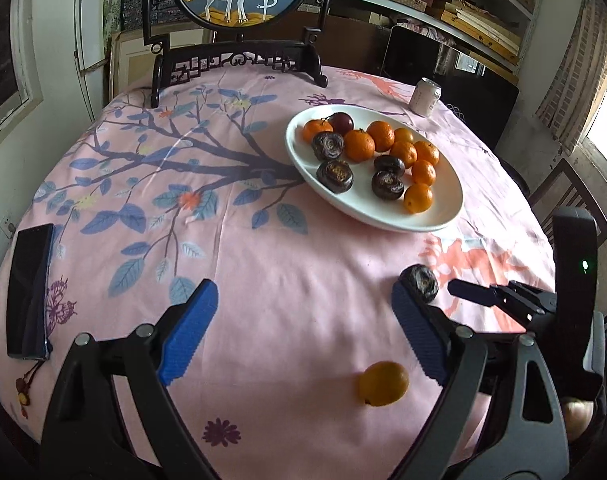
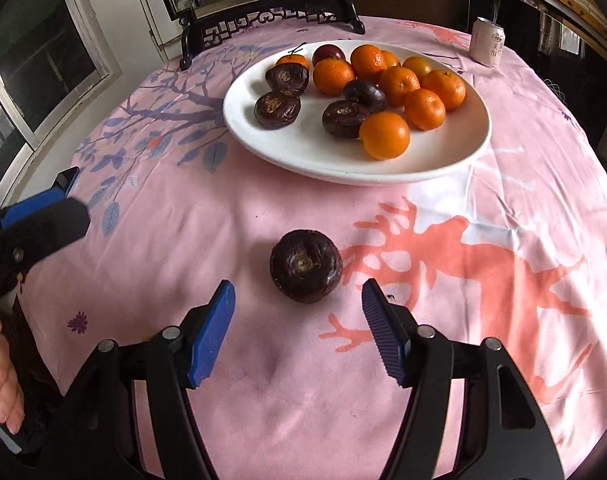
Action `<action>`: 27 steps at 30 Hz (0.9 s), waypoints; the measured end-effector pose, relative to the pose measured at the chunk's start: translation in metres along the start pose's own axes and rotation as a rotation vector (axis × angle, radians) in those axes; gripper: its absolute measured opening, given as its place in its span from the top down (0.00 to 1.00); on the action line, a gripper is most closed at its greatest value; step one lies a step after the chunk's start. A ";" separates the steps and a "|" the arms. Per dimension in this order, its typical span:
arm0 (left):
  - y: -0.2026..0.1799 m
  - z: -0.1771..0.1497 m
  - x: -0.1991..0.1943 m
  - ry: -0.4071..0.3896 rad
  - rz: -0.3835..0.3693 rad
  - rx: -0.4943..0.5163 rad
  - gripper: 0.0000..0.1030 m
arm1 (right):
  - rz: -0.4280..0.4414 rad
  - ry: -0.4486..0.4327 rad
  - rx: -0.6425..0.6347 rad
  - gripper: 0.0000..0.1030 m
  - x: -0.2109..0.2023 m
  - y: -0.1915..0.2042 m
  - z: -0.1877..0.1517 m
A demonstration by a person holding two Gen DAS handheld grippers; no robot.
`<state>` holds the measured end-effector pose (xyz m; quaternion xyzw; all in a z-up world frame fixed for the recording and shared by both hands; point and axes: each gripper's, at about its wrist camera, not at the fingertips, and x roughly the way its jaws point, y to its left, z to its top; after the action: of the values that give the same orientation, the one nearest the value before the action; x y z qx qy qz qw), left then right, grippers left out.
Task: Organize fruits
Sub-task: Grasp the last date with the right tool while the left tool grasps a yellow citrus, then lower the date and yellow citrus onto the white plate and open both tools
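Observation:
A white plate (image 1: pixel 439 222) (image 2: pixel 263 136) holds several oranges and several dark purple fruits. One loose dark purple fruit (image 2: pixel 306 265) (image 1: pixel 420 282) lies on the pink cloth just ahead of my right gripper (image 2: pixel 298 300), which is open and empty. A loose orange (image 1: pixel 383 383) lies on the cloth between the fingers of my left gripper (image 1: pixel 303 300), nearer the right finger; that gripper is open and empty. The right gripper's finger (image 1: pixel 469 293) shows at the right in the left wrist view. The left gripper's finger (image 2: pixel 43 216) shows at the left in the right wrist view.
A drink can (image 1: pixel 425 97) (image 2: pixel 488 41) stands behind the plate at the far right. A dark phone (image 1: pixel 29 290) lies near the table's left edge. A round deer screen on a black stand (image 1: pixel 239 60) stands at the back edge. A chair (image 1: pixel 571 196) is at the right.

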<state>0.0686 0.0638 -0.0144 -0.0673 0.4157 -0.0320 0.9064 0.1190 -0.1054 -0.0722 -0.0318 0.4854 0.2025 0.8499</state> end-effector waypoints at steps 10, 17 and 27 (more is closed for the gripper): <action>-0.013 -0.029 -0.004 0.049 0.013 0.041 0.13 | -0.068 -0.052 0.021 0.61 -0.002 -0.015 0.000; -0.055 -0.054 0.011 0.108 0.015 0.143 0.12 | -0.078 -0.127 0.101 0.61 -0.052 -0.051 -0.029; -0.069 -0.072 0.035 0.169 0.019 0.154 0.65 | -0.035 -0.126 0.132 0.61 -0.060 -0.060 -0.053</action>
<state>0.0367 -0.0153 -0.0768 0.0092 0.4875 -0.0608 0.8709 0.0719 -0.1923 -0.0582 0.0284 0.4425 0.1567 0.8825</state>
